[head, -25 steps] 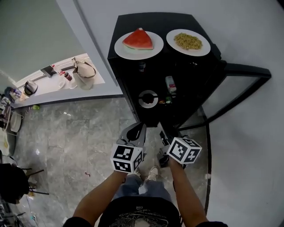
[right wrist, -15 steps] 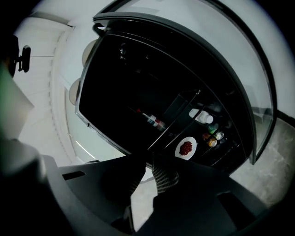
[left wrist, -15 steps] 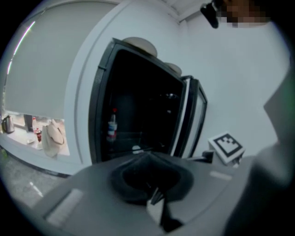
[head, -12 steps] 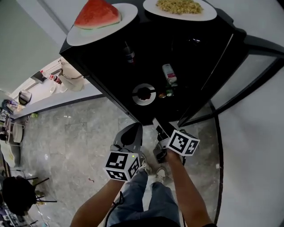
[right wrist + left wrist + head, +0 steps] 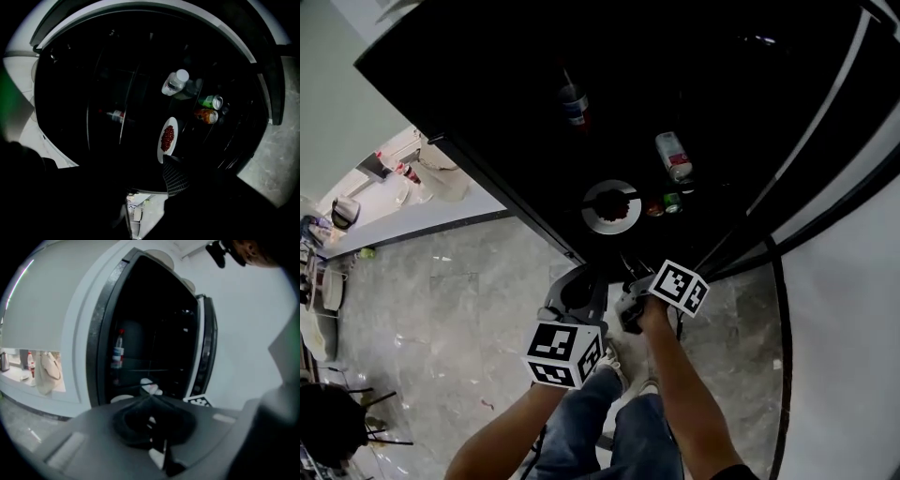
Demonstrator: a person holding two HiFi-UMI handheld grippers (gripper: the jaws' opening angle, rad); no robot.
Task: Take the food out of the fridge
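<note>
The black fridge stands open in front of me. On a lower shelf lies a white plate with red food, also in the right gripper view as the plate, just ahead of the jaws. My right gripper hangs low at the fridge's opening; its jaws have just been opening and stand open with nothing between them, one ridged pad showing. My left gripper is beside it to the left, outside the fridge, its grey jaws shut and empty.
Inside the fridge are a dark bottle, a white bottle and two cans. The glass door swings open at the right. A counter with a bag lies at the left, over the marble floor.
The view has dropped closer to the fridge's inside; the watermelon and the yellow dish on top have left the frame. Both grippers have sunk toward the opening, and the right one has rolled.
</note>
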